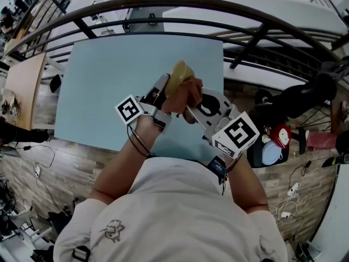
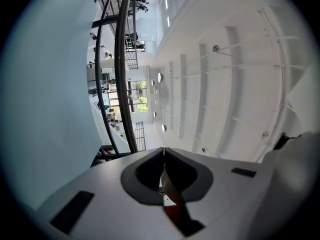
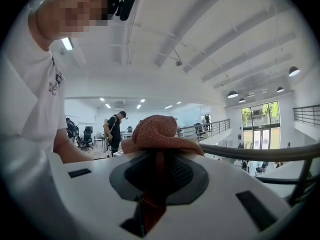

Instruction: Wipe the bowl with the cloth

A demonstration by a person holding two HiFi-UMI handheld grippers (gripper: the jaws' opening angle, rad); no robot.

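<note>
In the head view both grippers meet above the near edge of the light blue table (image 1: pixel 103 75). A yellow bowl (image 1: pixel 180 71) is held up on edge, and my left gripper (image 1: pixel 165 87) is shut on its rim. In the left gripper view a thin tan strip of the bowl's wall (image 2: pixel 171 186) runs between the closed jaws of the left gripper (image 2: pixel 163 151). A rust-brown cloth (image 1: pixel 184 95) is bunched against the bowl. My right gripper (image 1: pixel 191 106) is shut on it. In the right gripper view the cloth (image 3: pixel 156 133) bulges out above the right gripper (image 3: pixel 157 156).
A dark curved railing (image 1: pixel 163 4) runs beyond the table's far edge. A wooden table (image 1: pixel 24 86) stands at the left. Bags and red and white things (image 1: pixel 275 141) lie on the wood floor at the right, with cables (image 1: pixel 292 192) nearby. Another person (image 3: pixel 114 129) stands far off.
</note>
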